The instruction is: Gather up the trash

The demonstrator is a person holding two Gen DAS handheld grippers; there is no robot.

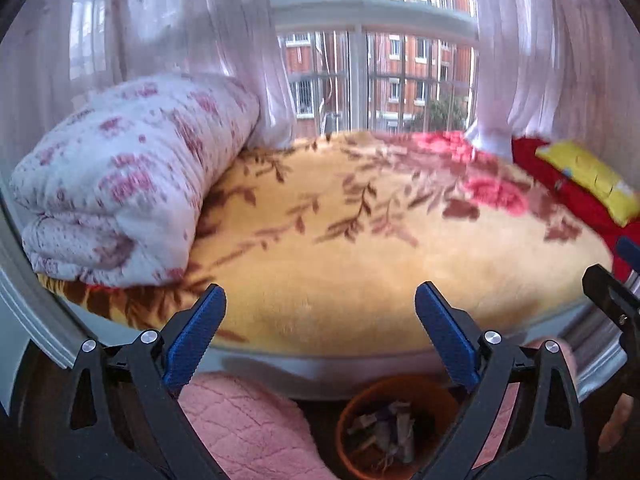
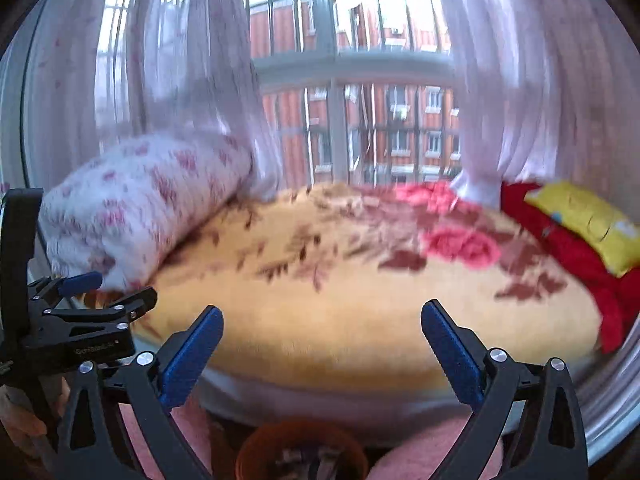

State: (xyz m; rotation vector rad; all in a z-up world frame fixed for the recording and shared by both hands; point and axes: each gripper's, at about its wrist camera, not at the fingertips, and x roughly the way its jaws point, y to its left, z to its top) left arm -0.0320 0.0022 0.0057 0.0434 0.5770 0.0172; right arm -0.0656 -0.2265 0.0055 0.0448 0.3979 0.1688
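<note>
Two grippers (image 1: 320,304) (image 2: 322,324), one bin (image 1: 396,424)

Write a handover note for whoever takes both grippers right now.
Left gripper: open, nothing between its fingers.
Right gripper: open, also empty.
Orange bin sits on the floor below the window seat, with crumpled paper scraps already inside.
The yellow floral blanket shows no loose trash in either view, though both are blurred.
Left: check around the folded quilt and the red and yellow cushions for leftovers.
</note>
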